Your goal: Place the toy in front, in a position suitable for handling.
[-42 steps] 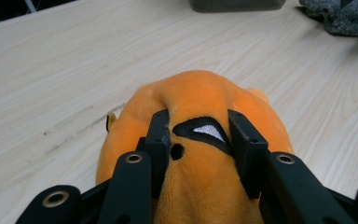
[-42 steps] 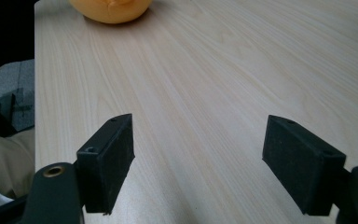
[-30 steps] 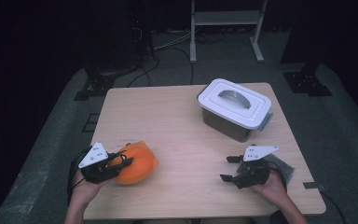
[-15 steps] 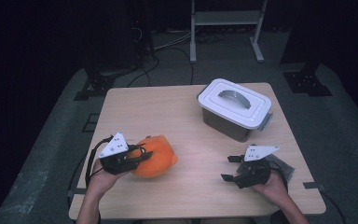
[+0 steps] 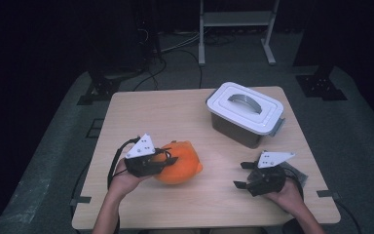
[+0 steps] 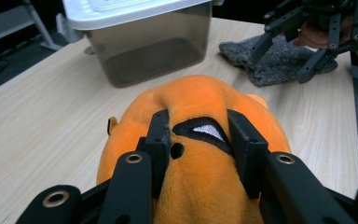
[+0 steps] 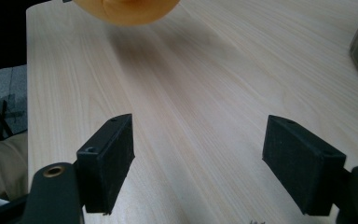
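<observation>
- High view: the left gripper [image 5: 168,160] is clamped on an orange plush toy [image 5: 182,163] at the near-left of the table [image 5: 175,112]. The right gripper [image 5: 241,175] rests near-right, jaws spread wide, holding nothing. A lidded box [image 5: 246,114] stands at the far right.
- Left gripper view: both jaws pinch a fold of the toy [image 6: 200,140] beside its stitched eye — soft, light, easily squashed; judged best held by a thick fold. A grey cloth [image 6: 272,58] lies beyond.
- Right gripper view: the toy's [image 7: 126,11] edge appears far off. Its long axis probably runs across the table towards the box, though its facing is unclear.
</observation>
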